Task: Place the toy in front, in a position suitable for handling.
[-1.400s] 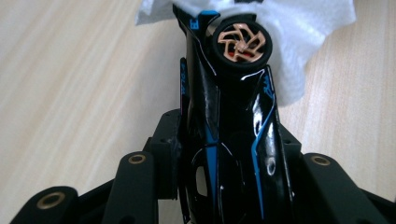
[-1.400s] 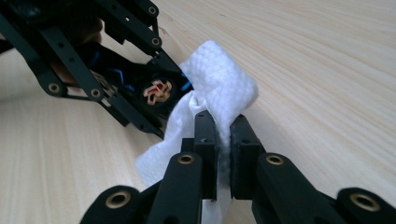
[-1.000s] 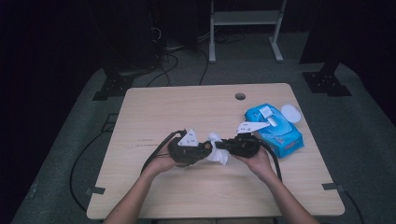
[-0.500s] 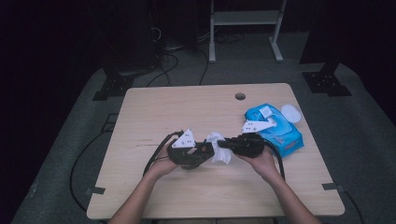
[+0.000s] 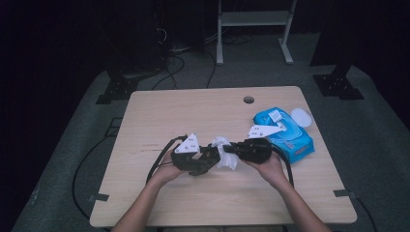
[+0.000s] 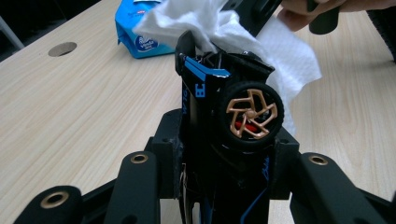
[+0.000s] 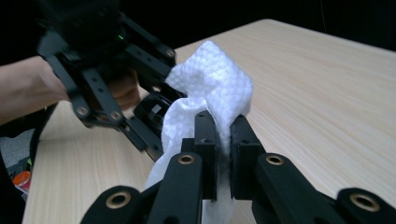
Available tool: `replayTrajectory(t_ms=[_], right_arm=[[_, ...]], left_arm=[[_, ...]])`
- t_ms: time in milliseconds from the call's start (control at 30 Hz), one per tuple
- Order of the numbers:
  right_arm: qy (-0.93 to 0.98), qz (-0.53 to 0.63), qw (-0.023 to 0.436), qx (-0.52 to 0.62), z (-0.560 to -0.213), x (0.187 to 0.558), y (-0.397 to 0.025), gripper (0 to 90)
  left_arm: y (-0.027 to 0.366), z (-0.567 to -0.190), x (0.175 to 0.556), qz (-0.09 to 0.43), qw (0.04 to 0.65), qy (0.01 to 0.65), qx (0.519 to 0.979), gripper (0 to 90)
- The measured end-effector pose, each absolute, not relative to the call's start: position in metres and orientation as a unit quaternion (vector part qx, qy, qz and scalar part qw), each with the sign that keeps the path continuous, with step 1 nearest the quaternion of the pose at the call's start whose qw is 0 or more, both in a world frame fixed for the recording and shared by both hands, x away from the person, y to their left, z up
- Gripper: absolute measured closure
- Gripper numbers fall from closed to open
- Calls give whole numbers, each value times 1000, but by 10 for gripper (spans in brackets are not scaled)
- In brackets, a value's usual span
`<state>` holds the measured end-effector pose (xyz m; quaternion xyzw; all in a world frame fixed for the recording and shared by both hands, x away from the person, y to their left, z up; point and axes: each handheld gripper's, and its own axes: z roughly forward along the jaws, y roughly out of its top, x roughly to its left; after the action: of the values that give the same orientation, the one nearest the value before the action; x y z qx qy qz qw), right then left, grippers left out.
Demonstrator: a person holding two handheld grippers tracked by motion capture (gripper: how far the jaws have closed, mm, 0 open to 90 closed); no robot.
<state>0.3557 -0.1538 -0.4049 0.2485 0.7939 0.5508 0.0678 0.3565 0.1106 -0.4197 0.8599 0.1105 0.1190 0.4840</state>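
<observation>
Wood table [image 5: 159, 116]: L gripper [image 6: 219, 154] clamps toy car [image 6: 224, 112]; R gripper [image 7: 223, 140] pinches wipe [image 7: 210, 88].

Dim room, dark surroundings, evenly lit tabletop, soft shadows, slightly blurred close foregrounds

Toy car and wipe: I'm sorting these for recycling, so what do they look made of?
The toy car looks like glossy black plastic with blue trim; its wheel has a matte, rubber-like tyre around a bronze-coloured rim. The wipe looks like white nonwoven cloth or paper: its surface is dimpled and it crumples softly.
</observation>
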Motion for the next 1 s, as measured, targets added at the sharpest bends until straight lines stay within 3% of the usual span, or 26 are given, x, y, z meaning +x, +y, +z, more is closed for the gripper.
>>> replayTrajectory(t_ms=[167,1000], right_arm=[[798,534,61,271,-418,359,-161,835],[786,564,66,245,-397,355,-154,835]], left_arm=[[111,-421,358,117,489,113,857,573],[94,-420,362,114,475,108,866,573]])
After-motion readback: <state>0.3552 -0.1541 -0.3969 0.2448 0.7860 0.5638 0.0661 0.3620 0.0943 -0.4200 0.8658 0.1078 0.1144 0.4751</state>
